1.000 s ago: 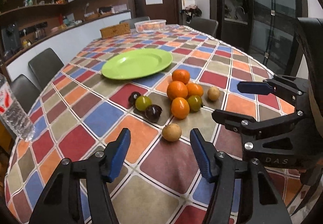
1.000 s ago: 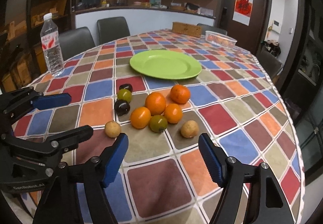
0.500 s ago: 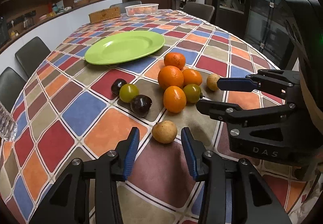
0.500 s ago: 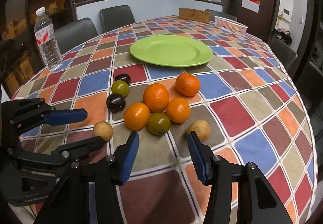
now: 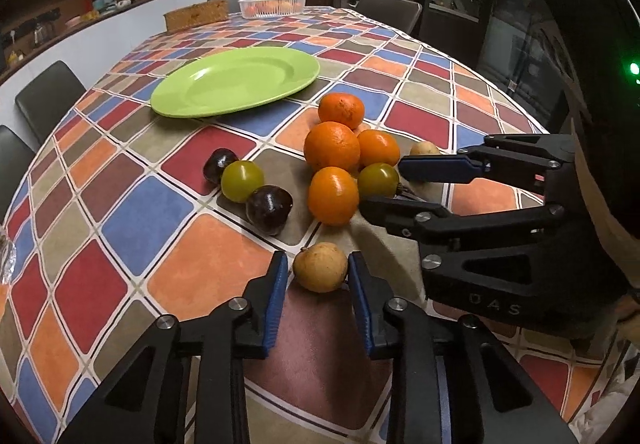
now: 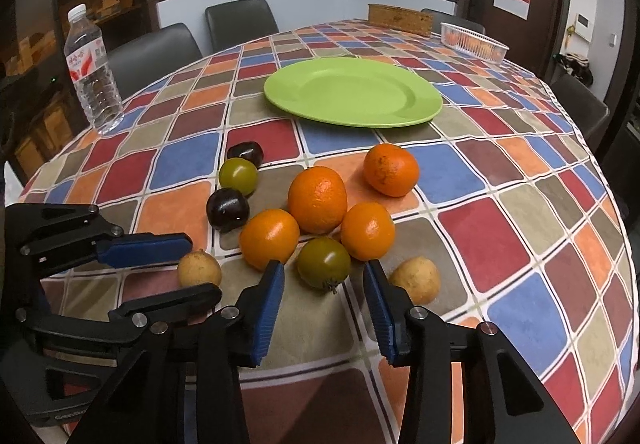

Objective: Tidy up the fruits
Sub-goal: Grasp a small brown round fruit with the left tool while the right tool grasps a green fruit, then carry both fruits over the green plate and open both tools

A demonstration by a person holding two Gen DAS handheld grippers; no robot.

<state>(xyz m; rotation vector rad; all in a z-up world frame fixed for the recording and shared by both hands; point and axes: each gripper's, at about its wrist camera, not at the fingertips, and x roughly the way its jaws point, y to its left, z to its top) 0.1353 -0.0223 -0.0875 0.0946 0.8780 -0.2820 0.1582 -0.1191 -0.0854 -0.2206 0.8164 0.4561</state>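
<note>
A cluster of fruit lies on the checkered tablecloth: several oranges point(image 5: 332, 145), two dark plums point(image 5: 269, 208), two green tomatoes and two tan round fruits. My left gripper point(image 5: 318, 263) is shut on the nearest tan fruit point(image 5: 320, 275), which rests on the cloth; the same gripper point(image 6: 202, 268) shows in the right wrist view. My right gripper point(image 6: 323, 275) has its jaws closing around a green tomato point(image 6: 323, 263), with small gaps at both pads. The second tan fruit point(image 6: 416, 280) lies just right of it. A green plate point(image 6: 352, 91) sits behind the cluster.
A water bottle point(image 6: 94, 71) stands at the table's left edge. A white basket point(image 6: 474, 41) and a wicker box point(image 6: 400, 19) sit at the far end. Dark chairs point(image 6: 240, 19) ring the table. The other green tomato point(image 5: 242, 179) lies between the plums.
Both grippers moved forward and down toward the fruit while their jaws narrowed. The left one closed onto the tan fruit; the right one came around the green tomato.
</note>
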